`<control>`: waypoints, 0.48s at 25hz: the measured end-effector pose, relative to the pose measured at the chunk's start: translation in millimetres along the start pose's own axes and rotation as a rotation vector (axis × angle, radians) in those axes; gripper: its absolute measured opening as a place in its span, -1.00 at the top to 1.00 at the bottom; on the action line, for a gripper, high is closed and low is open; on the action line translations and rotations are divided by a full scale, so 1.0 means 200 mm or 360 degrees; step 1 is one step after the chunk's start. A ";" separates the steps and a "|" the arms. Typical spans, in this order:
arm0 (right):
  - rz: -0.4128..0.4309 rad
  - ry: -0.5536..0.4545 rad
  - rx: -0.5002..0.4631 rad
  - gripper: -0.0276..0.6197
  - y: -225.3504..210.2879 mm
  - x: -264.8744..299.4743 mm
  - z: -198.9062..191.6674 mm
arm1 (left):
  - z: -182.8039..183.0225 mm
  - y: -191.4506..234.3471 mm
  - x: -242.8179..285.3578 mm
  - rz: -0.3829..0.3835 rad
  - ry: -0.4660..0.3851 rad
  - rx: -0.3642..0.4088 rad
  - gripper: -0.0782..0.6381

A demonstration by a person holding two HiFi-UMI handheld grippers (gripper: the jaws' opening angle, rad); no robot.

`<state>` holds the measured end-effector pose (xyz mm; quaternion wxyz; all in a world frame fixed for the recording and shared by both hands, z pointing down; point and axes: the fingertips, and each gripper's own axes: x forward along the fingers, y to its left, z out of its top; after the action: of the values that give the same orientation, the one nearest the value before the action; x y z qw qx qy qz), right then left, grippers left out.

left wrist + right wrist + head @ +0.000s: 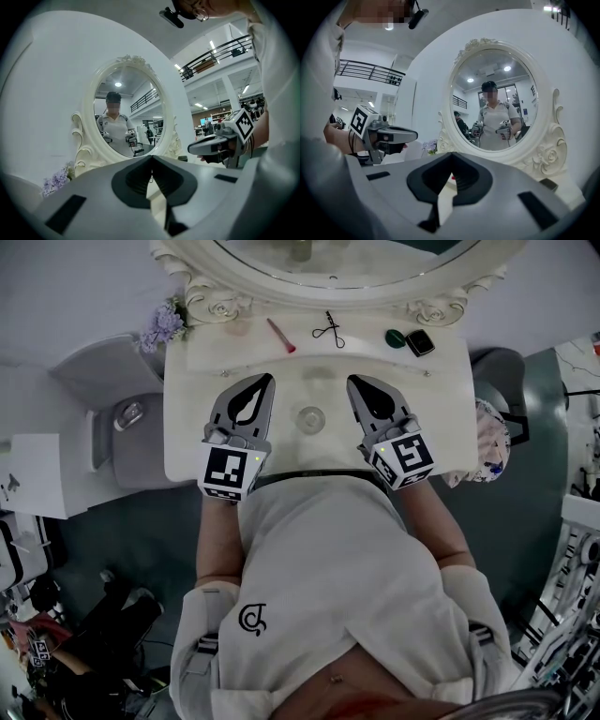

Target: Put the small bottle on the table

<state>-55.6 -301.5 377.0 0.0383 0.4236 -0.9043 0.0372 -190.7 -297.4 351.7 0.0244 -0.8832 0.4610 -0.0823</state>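
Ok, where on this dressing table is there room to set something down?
Bare: the left end of the white tabletop, between the purple flowers and the left gripper, and its right end beyond the right gripper. Crowded: the back strip below the mirror: pink stick, metal scissor-like tool, dark green disc, black case.

The tabletop (187, 432) and carved mirror frame (546, 157) look smooth, glossy cream. The left gripper (265, 381) and right gripper (354, 382) are matt grey plastic. The scissors (328, 331) look metal, and the shirt (319, 549) is cloth.

2 grippers (269, 379) (352, 381), 1 mirror (356, 259), 1 scissors (328, 331), possibly 1 bottle (309, 416).
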 end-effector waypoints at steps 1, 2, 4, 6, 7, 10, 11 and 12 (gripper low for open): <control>-0.0019 0.0004 0.0018 0.90 -0.01 0.00 0.00 | 0.00 0.00 0.00 -0.0001 -0.0006 -0.0007 0.74; -0.0034 0.0008 0.0040 0.90 -0.02 0.01 0.00 | 0.00 0.01 -0.01 -0.0001 -0.0014 -0.0014 0.74; -0.0048 0.0012 0.0072 0.90 -0.03 0.02 0.00 | 0.01 0.02 -0.02 0.0005 -0.0023 -0.0019 0.74; -0.0051 0.0017 0.0072 0.90 -0.04 0.02 -0.01 | 0.01 0.02 -0.02 0.0016 -0.0025 -0.0017 0.74; -0.0052 0.0020 0.0069 0.90 -0.03 0.02 -0.01 | 0.00 0.03 -0.02 0.0022 -0.0023 -0.0016 0.74; -0.0049 0.0027 0.0064 0.90 -0.02 0.03 -0.02 | -0.01 0.04 -0.03 0.0035 -0.0018 -0.0022 0.74; -0.0045 0.0029 0.0061 0.90 -0.01 0.03 -0.02 | -0.01 0.05 -0.03 0.0040 -0.0016 -0.0025 0.74; -0.0039 0.0032 0.0056 0.90 -0.01 0.03 -0.02 | -0.01 0.05 -0.03 0.0047 -0.0014 -0.0029 0.74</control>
<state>-58.5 -306.5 381.7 0.0404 0.4348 -0.8978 0.0568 -203.2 -297.6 352.0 0.0198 -0.8768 0.4747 -0.0738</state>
